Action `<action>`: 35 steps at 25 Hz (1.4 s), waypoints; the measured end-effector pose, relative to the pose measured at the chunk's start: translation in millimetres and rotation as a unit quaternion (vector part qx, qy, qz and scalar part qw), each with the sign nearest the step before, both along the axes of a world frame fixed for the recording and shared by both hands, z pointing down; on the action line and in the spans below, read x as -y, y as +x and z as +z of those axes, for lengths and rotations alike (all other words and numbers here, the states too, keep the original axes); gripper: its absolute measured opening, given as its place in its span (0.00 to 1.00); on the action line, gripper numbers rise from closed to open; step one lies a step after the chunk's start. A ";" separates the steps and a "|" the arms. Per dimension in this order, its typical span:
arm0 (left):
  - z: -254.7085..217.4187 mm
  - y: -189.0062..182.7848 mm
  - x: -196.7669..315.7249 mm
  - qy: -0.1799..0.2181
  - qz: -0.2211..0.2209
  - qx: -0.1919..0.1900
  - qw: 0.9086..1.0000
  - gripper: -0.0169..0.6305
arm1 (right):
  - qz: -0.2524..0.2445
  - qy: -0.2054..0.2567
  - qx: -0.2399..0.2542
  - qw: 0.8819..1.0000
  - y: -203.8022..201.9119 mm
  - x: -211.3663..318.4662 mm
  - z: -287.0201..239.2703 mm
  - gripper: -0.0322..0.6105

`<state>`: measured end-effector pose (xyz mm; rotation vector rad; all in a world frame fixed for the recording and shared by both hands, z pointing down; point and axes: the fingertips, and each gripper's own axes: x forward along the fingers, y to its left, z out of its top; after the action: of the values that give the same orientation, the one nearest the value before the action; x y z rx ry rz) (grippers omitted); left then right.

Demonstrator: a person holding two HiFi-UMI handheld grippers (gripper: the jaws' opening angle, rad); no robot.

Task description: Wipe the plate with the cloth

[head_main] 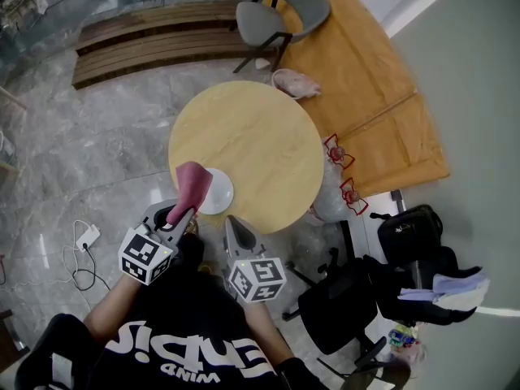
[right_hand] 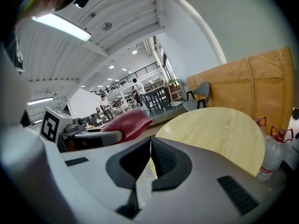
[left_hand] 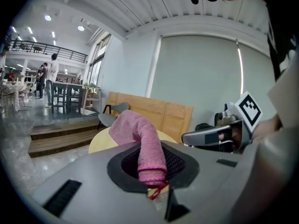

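Note:
A white plate lies near the front edge of the round wooden table. My left gripper is shut on a pink cloth that sticks up and forward, covering the plate's left part in the head view. Seen from the left gripper, the cloth rises out of the closed jaws and droops over them. My right gripper hovers just off the table's front edge, right of the plate, shut with nothing in it. From the right gripper view its jaws meet, and the cloth shows at left.
A grey chair stands beyond the table, with a pink bundle on the floor near it. Plastic bottles with red carriers stand at the table's right. A black office chair and bag are at lower right. Wooden steps lie behind.

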<state>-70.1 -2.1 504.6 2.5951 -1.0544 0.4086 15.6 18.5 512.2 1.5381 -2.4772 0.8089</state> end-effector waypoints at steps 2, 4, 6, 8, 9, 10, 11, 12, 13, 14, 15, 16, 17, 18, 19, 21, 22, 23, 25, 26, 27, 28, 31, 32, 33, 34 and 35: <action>2.1 -2.7 12.9 -0.007 0.006 -0.002 1.000 0.10 | 0.002 -0.003 0.002 1.000 -6.5 14.2 1.5 0.09; 5.7 -3.7 28.5 -0.010 0.010 -0.001 1.000 0.10 | 0.003 -0.005 0.002 1.000 -10.4 28.7 3.6 0.09; 10.4 -2.8 44.9 -0.013 0.014 -0.001 1.000 0.10 | 0.004 -0.011 -0.002 1.000 -11.1 42.7 9.3 0.09; 16.0 -2.8 60.7 -0.014 0.021 -0.004 1.000 0.10 | 0.006 -0.019 -0.010 1.000 -10.8 56.2 17.1 0.09; 18.3 -3.5 67.6 -0.014 0.024 -0.006 1.000 0.10 | 0.007 -0.022 -0.016 1.000 -10.9 62.6 20.3 0.09; 19.7 -4.1 74.1 -0.017 0.028 -0.008 0.999 0.10 | 0.008 -0.025 -0.023 0.999 -11.2 69.0 22.8 0.09; 20.8 -4.3 80.4 -0.020 0.032 -0.010 0.999 0.10 | 0.009 -0.027 -0.029 0.999 -11.0 75.3 24.8 0.09; 22.6 -4.2 86.3 -0.023 0.035 -0.011 0.999 0.10 | 0.011 -0.028 -0.034 0.999 -9.8 81.1 26.5 0.09; 25.2 -3.2 91.4 -0.026 0.040 -0.011 0.999 0.10 | 0.014 -0.028 -0.037 0.999 -7.8 86.0 27.8 0.09; 28.5 -1.2 95.6 -0.029 0.047 -0.010 0.998 0.10 | 0.018 -0.027 -0.038 0.999 -5.2 89.9 28.8 0.09; 32.1 1.4 98.9 -0.032 0.054 -0.009 0.998 0.10 | 0.022 -0.025 -0.038 0.999 -2.7 92.8 29.5 0.09; 35.6 4.1 101.8 -0.035 0.061 -0.007 0.998 0.10 | 0.025 -0.024 -0.039 0.999 -0.6 94.8 30.5 0.09; 38.8 6.5 104.2 -0.038 0.067 -0.004 0.997 0.10 | 0.027 -0.024 -0.041 0.999 1.0 96.2 32.2 0.09; 41.6 8.7 105.9 -0.040 0.072 -0.002 0.997 0.10 | 0.028 -0.027 -0.044 0.998 2.5 96.9 34.5 0.09; 44.7 11.1 106.5 -0.044 0.078 0.001 0.996 0.10 | 0.029 -0.030 -0.047 0.998 4.5 97.3 37.1 0.09; 51.5 18.1 105.5 -0.054 0.091 0.006 0.994 0.10 | 0.032 -0.036 -0.051 0.998 11.6 98.1 42.4 0.09; 54.8 22.7 105.2 -0.062 0.097 0.010 0.993 0.10 | 0.034 -0.038 -0.051 0.997 16.2 99.0 44.9 0.09; 59.1 27.0 105.4 -0.071 0.102 0.015 0.992 0.10 | 0.036 -0.039 -0.052 0.997 21.1 100.2 48.1 0.09; 74.5 32.4 104.2 -0.093 0.107 0.029 0.989 0.10 | 0.036 -0.047 -0.060 0.996 29.7 102.4 58.1 0.09; 84.9 33.1 102.3 -0.103 0.109 0.038 0.988 0.10 | 0.032 -0.053 -0.066 0.996 32.5 103.0 64.7 0.09; 95.3 33.3 99.7 -0.111 0.112 0.047 0.986 0.10 | 0.027 -0.062 -0.071 0.995 34.7 103.3 71.7 0.09; 103.8 33.6 96.9 -0.119 0.114 0.055 0.985 0.10 | 0.022 -0.070 -0.073 0.995 36.6 103.1 78.7 0.09; 118.6 36.4 91.9 -0.129 0.122 0.077 0.981 0.10 | 0.008 -0.093 -0.071 0.993 42.5 105.0 98.4 0.09; 123.3 36.7 90.8 -0.133 0.125 0.084 0.980 0.10 | 0.005 -0.101 -0.071 0.992 44.2 106.1 105.3 0.09; 127.5 36.5 89.4 -0.138 0.128 0.091 0.978 0.10 | 0.000 -0.110 -0.073 0.991 45.4 106.2 112.6 0.09; 130.4 35.8 87.8 -0.143 0.130 0.096 0.976 0.10 | -0.006 -0.119 -0.077 0.990 45.6 105.3 119.8 0.09; 131.5 35.0 86.2 -0.148 0.131 0.100 0.975 0.10 | -0.015 -0.127 -0.081 0.989 44.8 103.9 126.6 0.09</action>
<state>-35.1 -88.3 636.2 2.4615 -0.6464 0.8359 60.4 -85.4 638.7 1.4155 -2.1812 0.9134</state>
